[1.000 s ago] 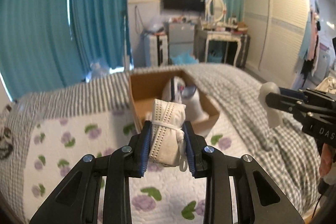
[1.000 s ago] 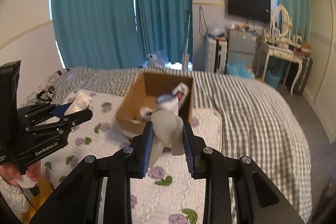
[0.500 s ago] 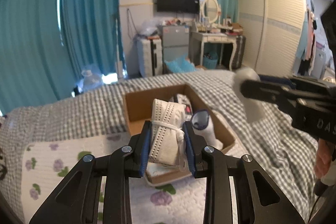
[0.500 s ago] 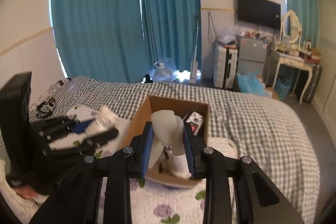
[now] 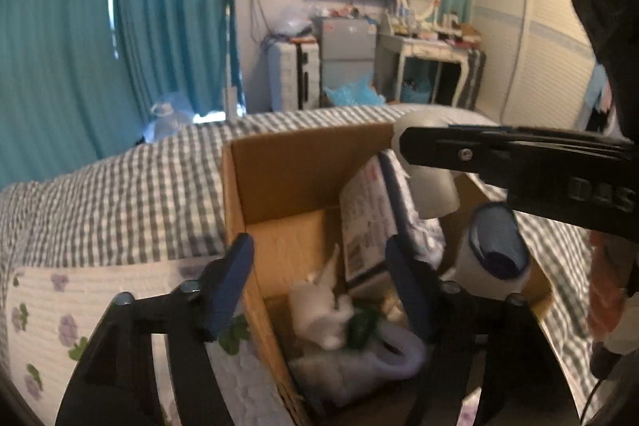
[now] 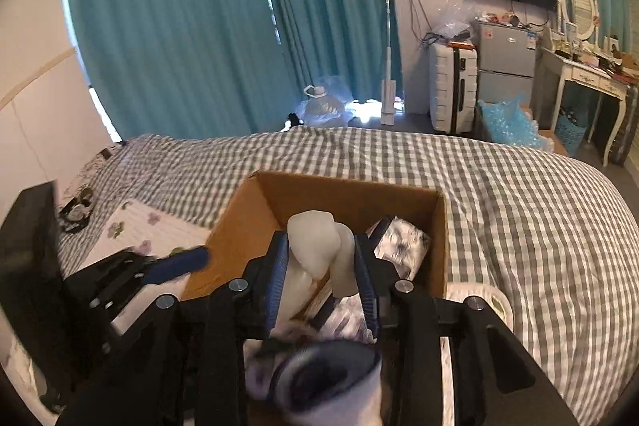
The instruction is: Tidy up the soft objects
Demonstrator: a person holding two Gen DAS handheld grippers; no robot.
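1. The left gripper [image 5: 319,278] hangs over an open cardboard box [image 5: 295,162] on a bed with a grey checked cover [image 5: 120,194]; its blue-padded fingers [image 5: 231,278] are spread wide and hold nothing.
2. Below and between those fingers, inside the box, lies a white bundled cloth [image 5: 319,314], with a flat printed packet [image 5: 367,218] leaning upright just beyond.
3. The right gripper [image 6: 321,286] is closed on a pale rolled sock [image 6: 315,246], which sticks up between its fingers, above the box interior.
4. A white sock with a dark blue cuff [image 6: 331,378] sits in the box beneath the right fingers.
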